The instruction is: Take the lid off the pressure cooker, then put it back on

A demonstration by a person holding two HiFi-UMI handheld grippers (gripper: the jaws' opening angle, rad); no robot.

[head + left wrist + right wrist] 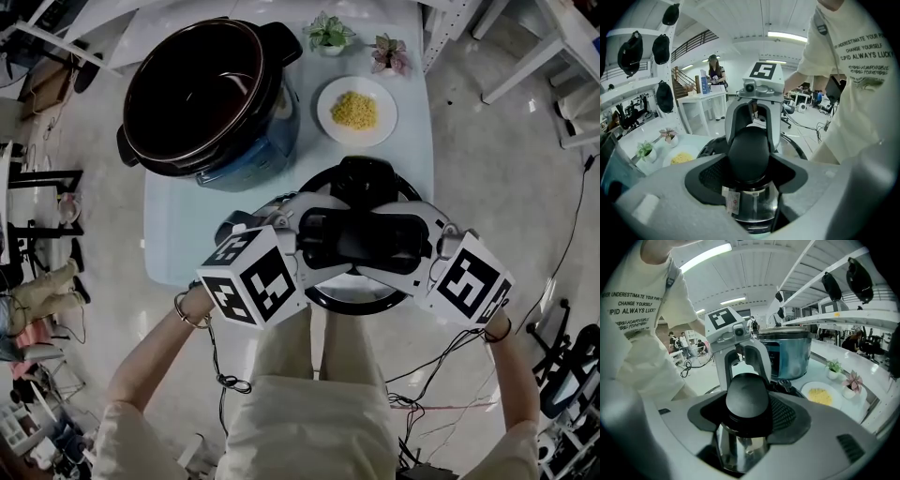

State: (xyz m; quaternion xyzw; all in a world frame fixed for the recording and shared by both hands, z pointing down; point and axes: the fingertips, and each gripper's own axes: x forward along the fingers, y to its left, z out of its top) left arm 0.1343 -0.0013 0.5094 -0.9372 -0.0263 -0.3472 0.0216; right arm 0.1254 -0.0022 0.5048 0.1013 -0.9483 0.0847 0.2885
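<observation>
Desk (178,225): pale blue top, seen from above in the head view.

Pressure cooker (202,94): stood at the far left of the desk, uncovered, with its dark inner pot showing. The right gripper view showed its steel body upright behind the other gripper.

Lid (358,298): off the cooker, to its near right, at the desk's near edge and partly out past it. I could not tell whether it touched the desk. Its black handle (361,234) faced up.

Left gripper (314,239): came at the handle from the left. In its own view the jaws stood wide, clamped on either side of the handle (749,157), with the steel of the lid just below.

Right gripper (403,242): came at the same handle from the right, facing the left one. Its jaws were likewise wide and closed on the handle (746,399).

Plate (330,117): white, with a heap of yellow food, just beyond the lid and right of the cooker.

Green plant (330,36) and pink plant (389,52): small pots side by side at the desk's far edge, beyond the plate.
</observation>
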